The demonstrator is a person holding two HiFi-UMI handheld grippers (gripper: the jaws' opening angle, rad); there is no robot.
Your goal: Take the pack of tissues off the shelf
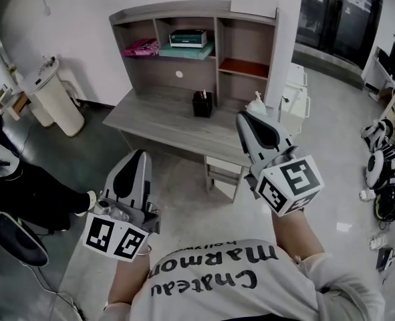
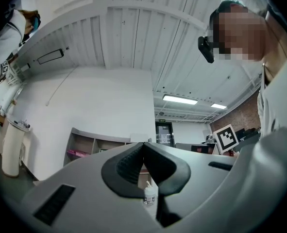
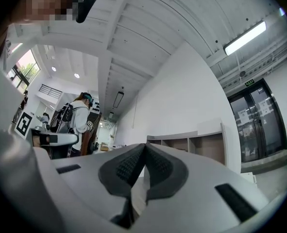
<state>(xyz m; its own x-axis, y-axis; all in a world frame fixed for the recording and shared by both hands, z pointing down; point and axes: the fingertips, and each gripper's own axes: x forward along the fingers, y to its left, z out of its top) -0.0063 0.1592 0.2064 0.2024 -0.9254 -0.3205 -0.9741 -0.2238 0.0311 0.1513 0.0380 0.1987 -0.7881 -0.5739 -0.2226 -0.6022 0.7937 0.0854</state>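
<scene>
A flat pink pack (image 1: 142, 47) lies in the left compartment of the grey shelf unit (image 1: 190, 12) on top of the desk (image 1: 164, 122); in the left gripper view the pink pack (image 2: 75, 153) shows small and far off. My left gripper (image 1: 138, 155) is shut and empty, held low in front of the desk, well short of the shelf. To its right, my right gripper (image 1: 242, 118) is raised higher near the desk's right front corner, also shut on nothing. The pads meet in both gripper views: left gripper (image 2: 143, 145), right gripper (image 3: 144, 147).
In the middle compartment a teal box (image 1: 188, 39) rests on teal books. A black pen holder (image 1: 202, 103) and a small white bottle (image 1: 256, 103) stand on the desk. A white bin (image 1: 53, 99) is at the left and a white cabinet (image 1: 294, 99) at the right. Gear lies on the floor far right.
</scene>
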